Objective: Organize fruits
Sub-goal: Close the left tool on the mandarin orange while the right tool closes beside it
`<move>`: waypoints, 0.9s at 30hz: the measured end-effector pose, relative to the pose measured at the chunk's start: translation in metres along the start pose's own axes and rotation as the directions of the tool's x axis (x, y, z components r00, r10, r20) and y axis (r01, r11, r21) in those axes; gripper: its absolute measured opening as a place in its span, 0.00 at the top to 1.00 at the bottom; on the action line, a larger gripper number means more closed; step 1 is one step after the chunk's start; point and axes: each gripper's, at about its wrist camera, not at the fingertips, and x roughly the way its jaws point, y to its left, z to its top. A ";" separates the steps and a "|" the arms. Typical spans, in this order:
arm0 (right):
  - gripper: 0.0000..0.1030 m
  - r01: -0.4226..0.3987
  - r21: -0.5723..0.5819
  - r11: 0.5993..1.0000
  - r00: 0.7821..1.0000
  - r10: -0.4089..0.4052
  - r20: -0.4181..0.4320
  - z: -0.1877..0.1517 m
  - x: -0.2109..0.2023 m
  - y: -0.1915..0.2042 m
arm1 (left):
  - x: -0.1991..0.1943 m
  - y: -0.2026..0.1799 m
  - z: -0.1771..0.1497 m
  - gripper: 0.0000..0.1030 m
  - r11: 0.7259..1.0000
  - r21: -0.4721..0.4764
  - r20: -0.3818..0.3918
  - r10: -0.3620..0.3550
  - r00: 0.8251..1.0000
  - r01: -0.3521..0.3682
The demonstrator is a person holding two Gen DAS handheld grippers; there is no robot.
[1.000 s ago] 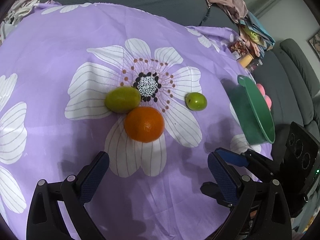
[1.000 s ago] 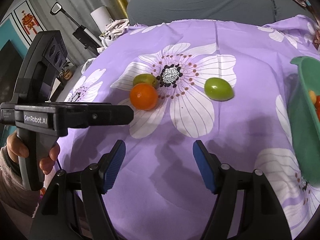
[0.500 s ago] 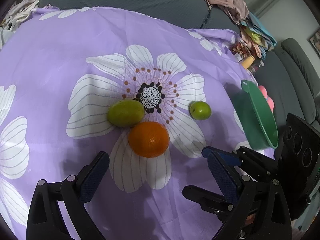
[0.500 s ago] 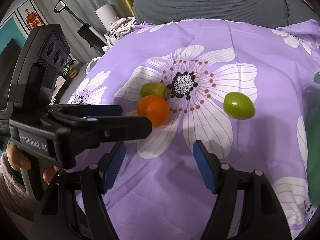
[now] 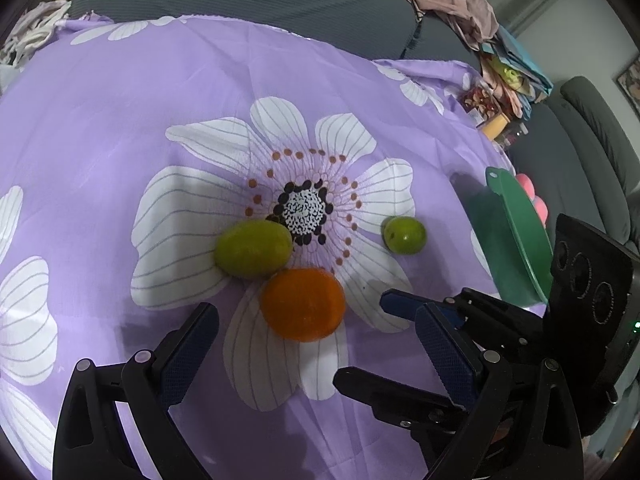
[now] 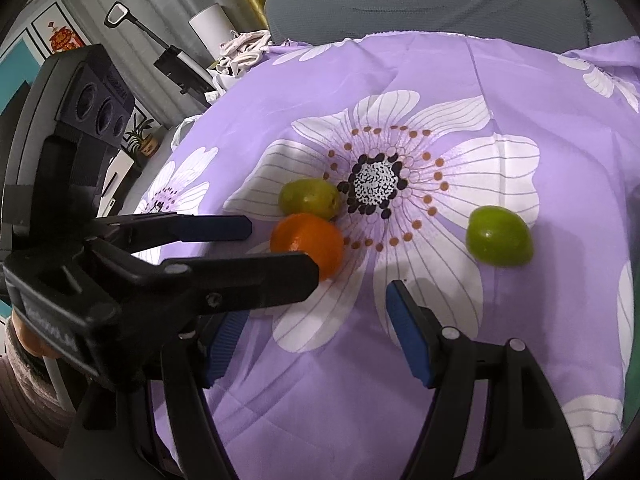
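Left gripper (image 5: 316,340) open, angled down near orange (image 5: 303,304), right gripper (image 6: 316,332) perhaps crossing beneath

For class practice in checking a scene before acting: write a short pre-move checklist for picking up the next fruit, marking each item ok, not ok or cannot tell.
1. Left gripper open and empty: ok.
2. Right gripper open and empty: ok.
3. Orange free of neighbours: not ok, it appears to touch the larger green fruit.
4. Smaller green fruit stands alone on the purple cloth: ok.
5. Green bowl has room: cannot tell, inside hidden.
6. Grippers clear of each other: not ok, they overlap in both views.
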 end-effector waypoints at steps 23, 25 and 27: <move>0.32 -0.074 0.055 0.996 0.996 0.076 -0.038 0.011 0.021 -0.007 | 0.016 0.003 0.008 0.22 1.000 0.004 -0.057 -0.024 0.998 0.024; 0.31 -0.084 0.065 0.994 0.995 0.088 -0.052 0.012 0.025 -0.007 | 0.019 0.005 0.008 0.27 1.000 -0.003 -0.065 -0.006 0.998 0.006; 0.31 -0.104 0.062 0.993 0.993 0.108 -0.055 0.015 0.026 -0.005 | 0.018 0.006 0.008 0.27 1.000 -0.006 -0.064 -0.009 0.998 0.008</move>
